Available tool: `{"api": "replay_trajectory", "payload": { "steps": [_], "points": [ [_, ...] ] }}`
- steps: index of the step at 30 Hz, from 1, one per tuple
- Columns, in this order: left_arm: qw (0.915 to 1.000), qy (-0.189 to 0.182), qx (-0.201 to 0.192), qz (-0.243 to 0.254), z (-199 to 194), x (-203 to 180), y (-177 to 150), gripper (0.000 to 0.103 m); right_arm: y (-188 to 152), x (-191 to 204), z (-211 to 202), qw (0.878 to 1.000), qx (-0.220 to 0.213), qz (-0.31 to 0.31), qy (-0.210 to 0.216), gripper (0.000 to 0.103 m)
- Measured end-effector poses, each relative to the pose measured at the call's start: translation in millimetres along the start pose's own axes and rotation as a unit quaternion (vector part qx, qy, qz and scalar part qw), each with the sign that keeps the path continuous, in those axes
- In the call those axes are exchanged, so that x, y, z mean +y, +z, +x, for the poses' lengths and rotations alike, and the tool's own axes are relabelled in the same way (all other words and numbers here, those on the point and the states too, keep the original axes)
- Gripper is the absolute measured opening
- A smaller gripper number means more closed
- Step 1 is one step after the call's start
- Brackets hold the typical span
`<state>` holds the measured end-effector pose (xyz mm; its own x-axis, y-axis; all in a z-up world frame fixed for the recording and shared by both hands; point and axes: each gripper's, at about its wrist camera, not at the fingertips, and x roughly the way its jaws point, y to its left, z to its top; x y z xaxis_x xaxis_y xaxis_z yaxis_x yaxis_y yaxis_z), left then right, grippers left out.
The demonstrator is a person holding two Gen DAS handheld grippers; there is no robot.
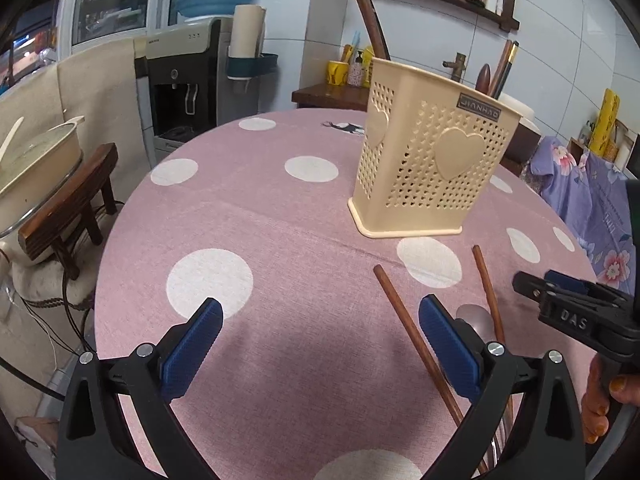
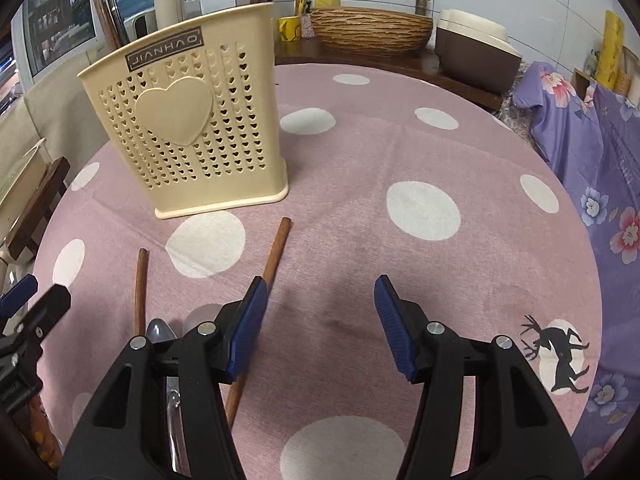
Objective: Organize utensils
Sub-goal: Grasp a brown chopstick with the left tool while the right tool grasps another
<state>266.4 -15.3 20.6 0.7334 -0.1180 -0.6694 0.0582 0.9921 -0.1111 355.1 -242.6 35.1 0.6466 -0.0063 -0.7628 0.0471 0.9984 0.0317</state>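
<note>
A cream perforated utensil holder [image 1: 432,168] [image 2: 188,128] with heart shapes stands upright on the table, and several utensils stick up out of it. In front of it lie two brown chopsticks [image 1: 416,340] [image 2: 276,252], spread apart, with a metal spoon [image 1: 476,316] [image 2: 160,330] between them. My left gripper [image 1: 320,304] is open over bare cloth, with its right finger above the nearer chopstick. My right gripper [image 2: 322,284] is open too and holds nothing. Its left finger covers part of the right-hand chopstick. Each gripper shows at the edge of the other's view [image 1: 536,284] [image 2: 38,290].
The round table [image 2: 400,152] wears a pink cloth with white dots. A pot on a wooden stool [image 1: 68,200] and a water dispenser [image 1: 180,76] stand to the left. Purple floral fabric [image 2: 592,160] lies to the right, and a wicker basket [image 2: 368,28] sits behind the table.
</note>
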Motion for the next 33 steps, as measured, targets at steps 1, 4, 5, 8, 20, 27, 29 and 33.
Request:
{"api": "replay_trajectory", "payload": {
  "steps": [1,4,5,8,20,27,29,33],
  "points": [
    [1.0,0.0,0.003,-0.001,1,-1,0,0.097,2,2,4,1.0,0.007,-0.002,0.003,0.052],
    [0.9999,0.011,0.009,-0.002,4,-2,0,0.097,8,7,18,0.999,0.036,0.006,0.018,0.044],
    [0.9998,0.015,0.011,-0.003,5,-2,1,0.097,9,8,21,0.999,0.042,0.009,0.021,0.042],
    [0.9995,0.025,0.019,-0.001,7,-3,1,0.097,10,12,29,0.998,0.054,0.015,0.028,0.038],
    [0.9989,0.0,0.039,0.025,18,-25,4,0.097,12,23,36,0.998,0.062,-0.008,0.005,0.017],
    [0.9973,0.008,0.066,0.03,37,-37,17,0.084,11,15,34,0.998,0.063,-0.004,0.009,0.012],
    [0.9967,0.003,0.078,0.022,42,-37,18,0.072,12,14,34,0.998,0.063,-0.003,0.01,0.012],
    [0.9948,-0.004,0.099,0.024,50,-42,15,0.057,12,11,35,0.998,0.064,-0.001,0.01,0.012]
  ]
}}
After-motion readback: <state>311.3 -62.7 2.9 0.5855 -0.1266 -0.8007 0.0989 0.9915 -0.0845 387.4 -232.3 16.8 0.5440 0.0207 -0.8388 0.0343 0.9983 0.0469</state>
